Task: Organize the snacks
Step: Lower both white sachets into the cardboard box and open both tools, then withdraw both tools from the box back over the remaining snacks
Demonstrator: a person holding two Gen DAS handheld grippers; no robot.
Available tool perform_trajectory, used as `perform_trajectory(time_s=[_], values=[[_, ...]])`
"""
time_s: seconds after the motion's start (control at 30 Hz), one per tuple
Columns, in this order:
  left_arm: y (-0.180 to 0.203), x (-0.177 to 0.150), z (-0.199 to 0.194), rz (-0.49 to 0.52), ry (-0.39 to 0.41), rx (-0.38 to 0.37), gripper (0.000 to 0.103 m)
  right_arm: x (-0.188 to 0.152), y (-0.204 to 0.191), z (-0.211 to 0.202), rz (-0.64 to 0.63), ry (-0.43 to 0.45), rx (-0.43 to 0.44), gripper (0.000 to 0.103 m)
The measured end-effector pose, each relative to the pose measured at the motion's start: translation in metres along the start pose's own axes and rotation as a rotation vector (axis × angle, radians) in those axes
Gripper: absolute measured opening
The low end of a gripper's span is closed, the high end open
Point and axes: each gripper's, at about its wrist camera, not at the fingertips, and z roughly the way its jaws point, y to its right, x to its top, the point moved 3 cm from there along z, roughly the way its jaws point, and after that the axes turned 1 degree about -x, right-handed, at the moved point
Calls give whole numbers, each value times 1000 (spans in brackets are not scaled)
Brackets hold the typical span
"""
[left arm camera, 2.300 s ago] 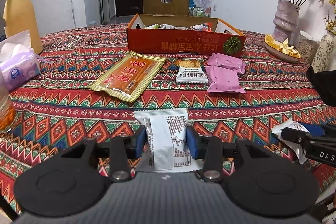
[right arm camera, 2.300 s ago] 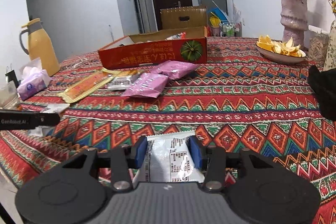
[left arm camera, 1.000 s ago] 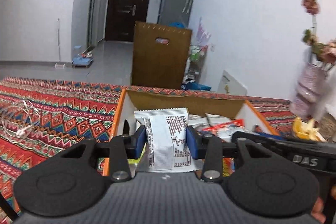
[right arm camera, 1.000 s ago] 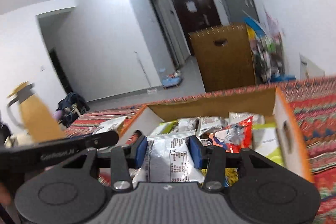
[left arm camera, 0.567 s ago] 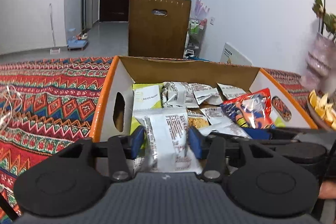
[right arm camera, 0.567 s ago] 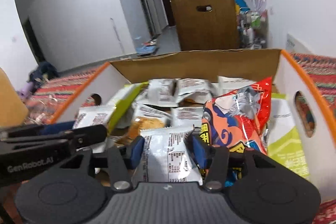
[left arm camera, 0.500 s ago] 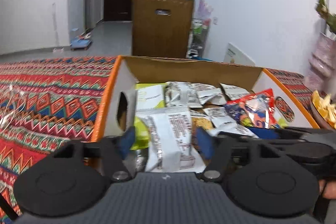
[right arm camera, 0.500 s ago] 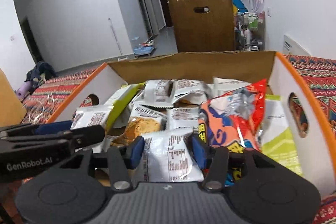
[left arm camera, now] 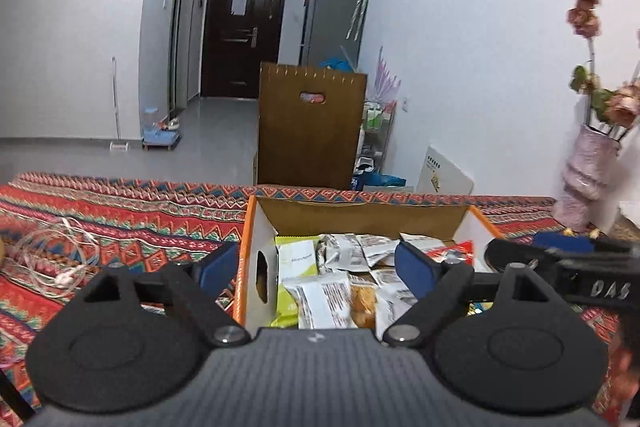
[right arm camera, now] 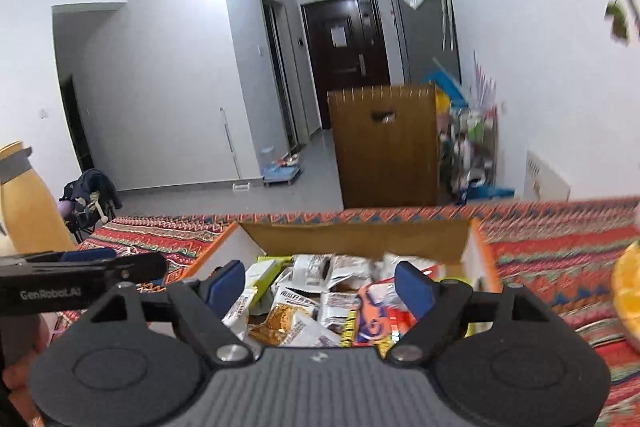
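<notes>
An orange cardboard box stands on the patterned tablecloth, and it also shows in the right wrist view. It holds several snack packets: white ones, a green-white one and a red-blue one. My left gripper is open and empty, above the box's near left part. My right gripper is open and empty, above the box's near middle. Each gripper shows at the edge of the other's view: the right one and the left one.
A vase with dried flowers stands on the right of the table. A yellow jug stands at the left. A coiled white cable lies on the cloth left of the box. A brown chair back stands behind the table.
Both grippers carried white packets from the table's front to the box, opened and let them drop in. Both have since lifted and tilted up, empty.
</notes>
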Motion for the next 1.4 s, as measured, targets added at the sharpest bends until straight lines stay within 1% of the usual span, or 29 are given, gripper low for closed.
perform_trajectory(time_s=[0.03, 0.07, 0.1, 0.2, 0.3, 0.37, 0.47, 0.5, 0.57, 0.6, 0.63, 0.7, 0.8, 0.87, 0.93, 1.03, 1.2, 1.4], values=[[3, -1, -12, 15, 9, -5, 91, 1, -1, -14, -25, 11, -4, 84], [7, -3, -24, 29, 21, -7, 95, 2, -2, -26, -46, 20, -12, 86], [10, -6, -37, 39, 33, -6, 97, 1, -3, -39, -64, 30, -21, 87], [20, -20, -80, 69, 60, -16, 100, -4, -5, -77, -108, 49, -38, 89], [30, -41, -122, 106, 89, -30, 102, -21, -3, -113, -121, 53, -39, 96], [37, -57, -149, 126, 104, -32, 103, -38, -3, -136, -127, 43, -34, 96], [44, -84, -185, 129, 117, -28, 103, -70, -7, -165, -139, 29, -18, 98], [45, -95, -196, 122, 120, -18, 103, -83, -9, -176, -142, 18, -22, 100], [47, -117, -216, 102, 119, 21, 103, -109, -12, -196, -151, 2, -45, 102], [47, -131, -226, 92, 116, 28, 103, -120, -14, -204, -156, -10, -55, 102], [45, -140, -230, 75, 103, 33, 103, -134, -16, -212, -163, -25, -65, 102], [43, -161, -239, 40, 46, 49, 103, -160, -17, -224, -144, -59, -83, 102], [42, -187, -244, 40, -32, 75, 103, -194, -16, -239, -85, -119, -79, 102], [37, -202, -249, 40, -62, 92, 103, -215, -15, -245, -60, -159, -63, 102], [33, -211, -252, 22, -79, 97, 103, -228, -16, -252, -66, -185, -68, 102], [28, -218, -254, 1, -101, 99, 103, -239, -17, -259, -65, -200, -84, 102], [29, -220, -251, 4, -109, 96, 103, -239, -20, -258, -66, -195, -92, 102], [28, -220, -236, 2, -136, 95, 103, -235, -26, -241, -74, -211, -73, 102]])
